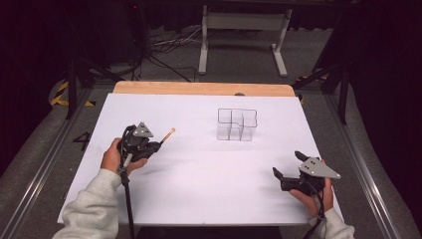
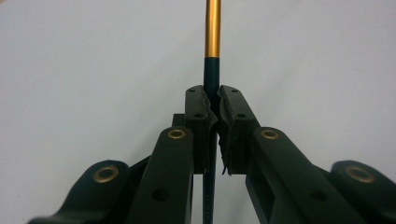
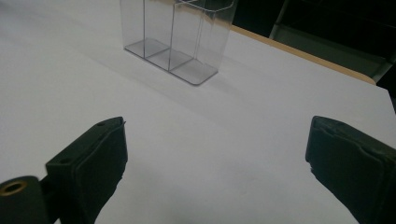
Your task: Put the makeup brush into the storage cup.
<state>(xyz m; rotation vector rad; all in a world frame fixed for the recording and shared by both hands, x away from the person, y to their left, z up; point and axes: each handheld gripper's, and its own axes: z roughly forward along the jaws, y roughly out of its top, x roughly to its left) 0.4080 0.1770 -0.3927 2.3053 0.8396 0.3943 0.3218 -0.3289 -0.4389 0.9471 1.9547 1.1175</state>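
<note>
Room: dark floor, cables and a white frame beyond your white tabletop (image 1: pixel 199 189).
Left gripper (image 1: pixel 158 145): jaws clamped on a thin brush (image 2: pixel 212 46), held clear of the sheet at your left, tip pointing toward the organiser; likely staged for insertion.
Brush: dark handle, gold ferrule, pale tip.
Right gripper (image 1: pixel 286 164): jaws wide apart, empty, low at your right, facing the organiser.
Organiser (image 1: pixel 236 124): clear, compartmented, upright, empty, mid-table.

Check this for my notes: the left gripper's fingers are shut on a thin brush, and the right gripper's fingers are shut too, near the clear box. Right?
Not quite. The right gripper has its fingers wide open, holding nothing, as the right gripper view shows. The left gripper is indeed shut on the brush, and the clear box stands ahead of the right one.
</note>
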